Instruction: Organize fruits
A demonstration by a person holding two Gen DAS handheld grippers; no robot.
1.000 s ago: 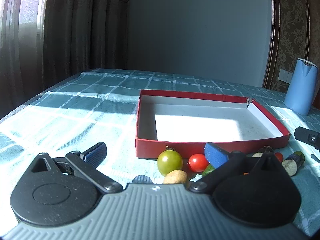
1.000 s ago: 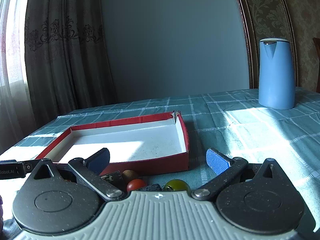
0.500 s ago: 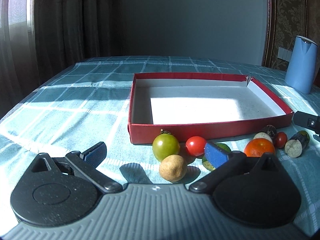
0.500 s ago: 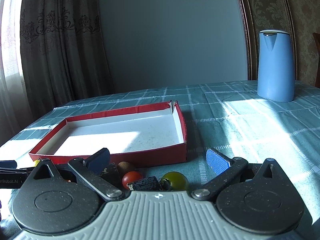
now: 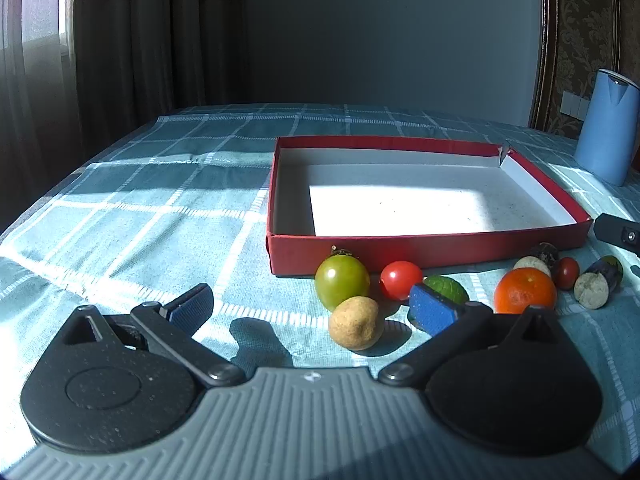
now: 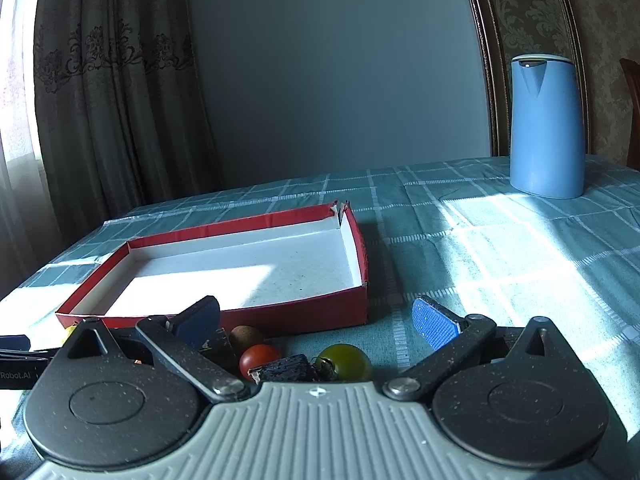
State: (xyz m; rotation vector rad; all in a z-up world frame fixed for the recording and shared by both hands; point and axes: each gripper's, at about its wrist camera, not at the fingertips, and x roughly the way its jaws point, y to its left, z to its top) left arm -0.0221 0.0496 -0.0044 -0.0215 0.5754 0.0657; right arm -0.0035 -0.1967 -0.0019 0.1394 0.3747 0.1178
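A shallow red box (image 5: pixel 424 248) with a white inside lies on the checked tablecloth; it also shows in the right wrist view (image 6: pixel 280 314). In front of it lie a green tomato (image 5: pixel 342 282), a tan round fruit (image 5: pixel 354 323), a red cherry tomato (image 5: pixel 401 275), a lime (image 5: pixel 448 286), an orange (image 5: pixel 525 291) and small dark pieces. My left gripper (image 5: pixel 312 308) is open and empty, just short of the tan fruit. My right gripper (image 6: pixel 316 316) is open and empty above a red tomato (image 6: pixel 258 358), a green tomato (image 6: pixel 346 361) and a dark chunk (image 6: pixel 286 368).
A blue kettle (image 6: pixel 546 126) stands at the back right of the table, also in the left wrist view (image 5: pixel 608 126). Curtains hang at the left beyond the table edge. The right gripper's body (image 5: pixel 618 232) pokes in at the right of the left wrist view.
My left gripper has risen and pulled back, so more fruit shows in front of the box. My right gripper has risen slightly. Both stay open.
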